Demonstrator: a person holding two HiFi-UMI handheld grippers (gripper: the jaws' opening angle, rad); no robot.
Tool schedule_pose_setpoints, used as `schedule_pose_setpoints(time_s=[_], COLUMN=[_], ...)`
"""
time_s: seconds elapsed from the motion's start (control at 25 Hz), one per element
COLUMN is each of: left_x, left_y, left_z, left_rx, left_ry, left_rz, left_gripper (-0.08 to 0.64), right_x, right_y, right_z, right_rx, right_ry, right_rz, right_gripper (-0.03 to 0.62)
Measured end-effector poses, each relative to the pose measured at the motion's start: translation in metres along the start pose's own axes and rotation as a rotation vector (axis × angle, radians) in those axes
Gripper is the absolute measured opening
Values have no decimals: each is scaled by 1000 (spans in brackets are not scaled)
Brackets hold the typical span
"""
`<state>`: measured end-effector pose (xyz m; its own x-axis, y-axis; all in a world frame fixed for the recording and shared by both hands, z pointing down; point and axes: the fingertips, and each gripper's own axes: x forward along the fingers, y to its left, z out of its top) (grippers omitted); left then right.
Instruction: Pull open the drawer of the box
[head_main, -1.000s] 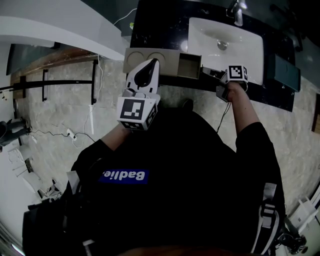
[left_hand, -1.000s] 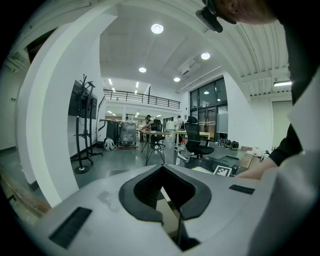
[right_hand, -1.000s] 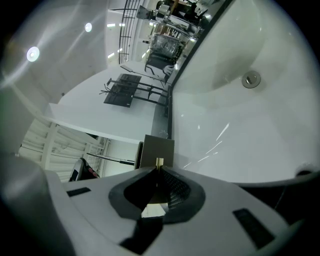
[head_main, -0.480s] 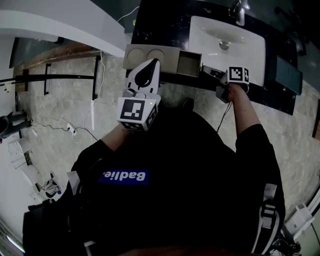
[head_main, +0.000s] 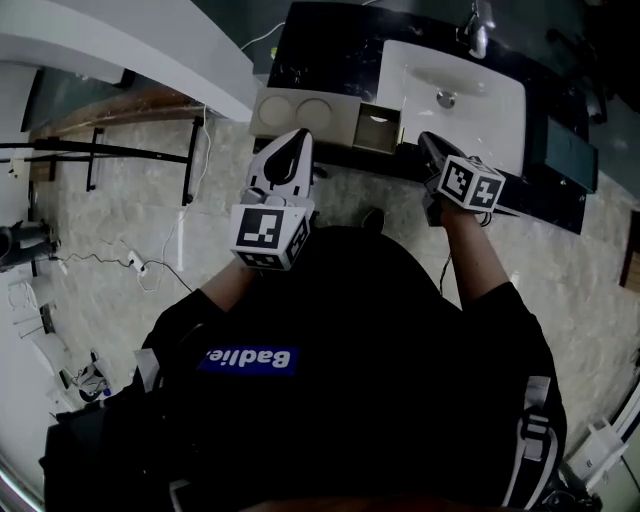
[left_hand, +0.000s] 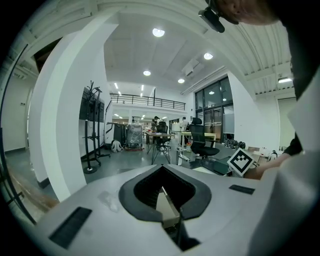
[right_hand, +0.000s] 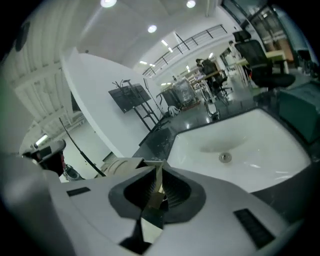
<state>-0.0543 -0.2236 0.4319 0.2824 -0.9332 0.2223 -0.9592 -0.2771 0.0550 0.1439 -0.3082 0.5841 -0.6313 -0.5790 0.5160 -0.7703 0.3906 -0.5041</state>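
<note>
A beige box (head_main: 298, 110) lies on the black counter (head_main: 320, 50) left of the sink. Its drawer (head_main: 378, 128) stands pulled out on the box's right side, its inside showing. My right gripper (head_main: 424, 142) hangs just right of the drawer, apart from it, jaws shut on nothing. In the right gripper view the right gripper (right_hand: 159, 170) points over the box (right_hand: 120, 166) toward the sink. My left gripper (head_main: 302, 137) hovers at the box's near edge, shut and empty. The left gripper (left_hand: 162, 189) in its own view faces out into the room.
A white sink basin (head_main: 455, 85) with a tap (head_main: 478, 28) fills the counter right of the box. A white curved wall (head_main: 150, 50) runs at the upper left. Cables (head_main: 130, 265) lie on the marble floor, and office chairs (left_hand: 202, 142) stand far off.
My right gripper has drawn back from the drawer's right side and turned, its marker cube now nearer the person. The drawer stays open. The left gripper has barely moved.
</note>
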Motion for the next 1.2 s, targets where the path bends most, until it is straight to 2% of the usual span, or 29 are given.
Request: schedule_pose_setpoints(time_s=[0.16,0.44,0.64,0.76,0.88,1.2], left_x=[-16,-75,-108,-120,-126,-155], left_y=[0,24,50,58,59,47], left_z=[6,-10,-21,-29,-30,-15], left_rx=[14,14,30,-3,-44,-18], left_ry=[-41,-49,-53,-54,-54,-87], left_rz=[-50,-119,-148,-183,-220,-231], left_gripper=[-15,-15,-15,-15,-15,-15], right_x=[-10,-31,-35,-37,-44,-74], right_y=[45,129,200,236,255,275], right_z=[-10,-49,-57,-62,-65,-59], right_rx=[-111,-184,-294,-349,-373,-396], right_ry=[-74,-154,-223,-254,-264,-342], right_rz=[-77,-175,-201,-215,-243,-279], right_gripper=[34,34,34,34,34,34])
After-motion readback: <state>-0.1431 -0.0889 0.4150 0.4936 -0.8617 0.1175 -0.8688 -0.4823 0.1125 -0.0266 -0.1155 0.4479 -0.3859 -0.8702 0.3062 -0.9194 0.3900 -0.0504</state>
